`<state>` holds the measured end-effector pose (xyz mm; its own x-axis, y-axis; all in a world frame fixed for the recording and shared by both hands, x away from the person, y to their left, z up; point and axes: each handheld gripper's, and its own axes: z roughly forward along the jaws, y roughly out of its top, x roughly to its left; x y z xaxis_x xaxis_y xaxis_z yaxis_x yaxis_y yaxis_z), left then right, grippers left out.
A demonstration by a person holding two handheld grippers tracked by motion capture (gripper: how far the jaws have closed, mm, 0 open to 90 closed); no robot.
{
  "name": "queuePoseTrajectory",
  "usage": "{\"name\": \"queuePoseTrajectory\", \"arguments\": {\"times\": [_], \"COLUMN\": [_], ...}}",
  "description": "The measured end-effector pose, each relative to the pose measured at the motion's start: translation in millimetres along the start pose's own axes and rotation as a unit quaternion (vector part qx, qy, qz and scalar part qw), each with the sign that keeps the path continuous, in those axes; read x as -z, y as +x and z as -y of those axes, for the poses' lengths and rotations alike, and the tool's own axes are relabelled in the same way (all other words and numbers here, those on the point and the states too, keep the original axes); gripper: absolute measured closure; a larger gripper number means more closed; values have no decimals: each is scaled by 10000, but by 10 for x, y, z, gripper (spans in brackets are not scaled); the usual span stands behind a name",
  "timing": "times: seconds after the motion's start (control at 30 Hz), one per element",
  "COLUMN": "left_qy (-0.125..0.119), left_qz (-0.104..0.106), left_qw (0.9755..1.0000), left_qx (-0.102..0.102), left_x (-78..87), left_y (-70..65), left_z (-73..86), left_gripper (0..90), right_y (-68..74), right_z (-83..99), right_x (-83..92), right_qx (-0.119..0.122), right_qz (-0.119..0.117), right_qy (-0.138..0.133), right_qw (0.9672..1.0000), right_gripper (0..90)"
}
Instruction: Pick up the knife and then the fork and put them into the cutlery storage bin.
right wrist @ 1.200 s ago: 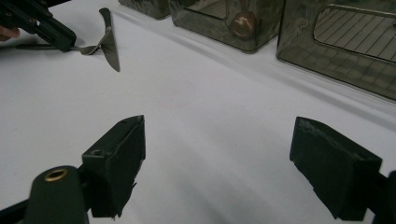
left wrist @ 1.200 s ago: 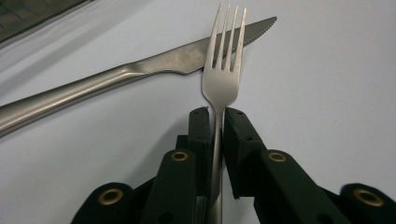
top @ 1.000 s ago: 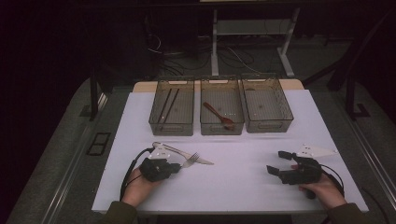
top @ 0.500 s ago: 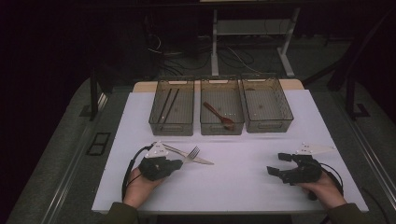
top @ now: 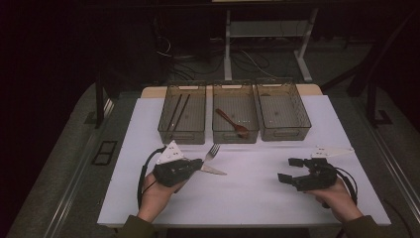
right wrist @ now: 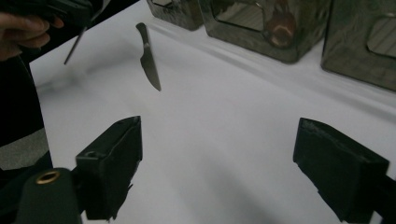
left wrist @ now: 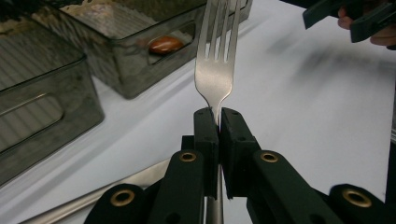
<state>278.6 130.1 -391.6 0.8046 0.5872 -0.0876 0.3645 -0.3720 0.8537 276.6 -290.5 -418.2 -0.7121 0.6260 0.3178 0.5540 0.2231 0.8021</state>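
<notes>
**Carry the fork level to the empty bin**

High view: left gripper (top: 195,166) clamps the fork (top: 213,150) above the table's near-left area; head for the far-edge bin (top: 283,108), probably.

Left gripper view: keep the grip firm.

Right gripper view: right gripper (right wrist: 217,170) gapes, empty

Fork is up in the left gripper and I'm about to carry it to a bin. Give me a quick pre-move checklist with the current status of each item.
1. Left gripper shut on the fork at its neck: ok.
2. Fork straight in the jaws, tines pointing away: ok.
3. Knife lies on the table beside the left gripper, apart from the fork: ok.
4. Right gripper open, holding nothing, off to the side of the path: ok.
5. Right bin looks free; left bin holds chopsticks, middle bin a spoon: ok.
6. Which bin the fork belongs in: cannot tell.
</notes>
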Motion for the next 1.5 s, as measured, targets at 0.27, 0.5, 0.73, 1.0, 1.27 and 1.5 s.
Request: {"name": "queuePoseTrajectory", "arguments": {"times": [0.27,0.5,0.73,1.0,1.27,1.5], "left_qy": [-30,-106,-142,-335,-461,-510], "left_qz": [47,112,138,202,206,468], "left_qw": [10000,9998,9996,9992,9987,9976], "left_qx": [-55,-117,-185,-128,-104,-51], "left_x": [-201,-421,-588,-600,-576,-556], "left_y": [-138,-241,-296,-330,-343,-310], "left_z": [-147,-278,-373,-483,-517,-489], "left_gripper": [851,851,855,856,855,793], "right_y": [90,175,320,435,486,465], "right_z": [-271,-530,-697,-871,-955,-959], "right_x": [-156,-324,-557,-677,-692,-655], "right_qx": [-68,-159,-60,155,382,641], "right_qz": [-367,-757,-1024,-1175,-1055,-663], "right_qy": [-344,-599,-589,-733,-860,-844], "right_qw": [9987,9952,9930,9902,9900,9922], "right_gripper": [285,382,434,534,778,860]}}
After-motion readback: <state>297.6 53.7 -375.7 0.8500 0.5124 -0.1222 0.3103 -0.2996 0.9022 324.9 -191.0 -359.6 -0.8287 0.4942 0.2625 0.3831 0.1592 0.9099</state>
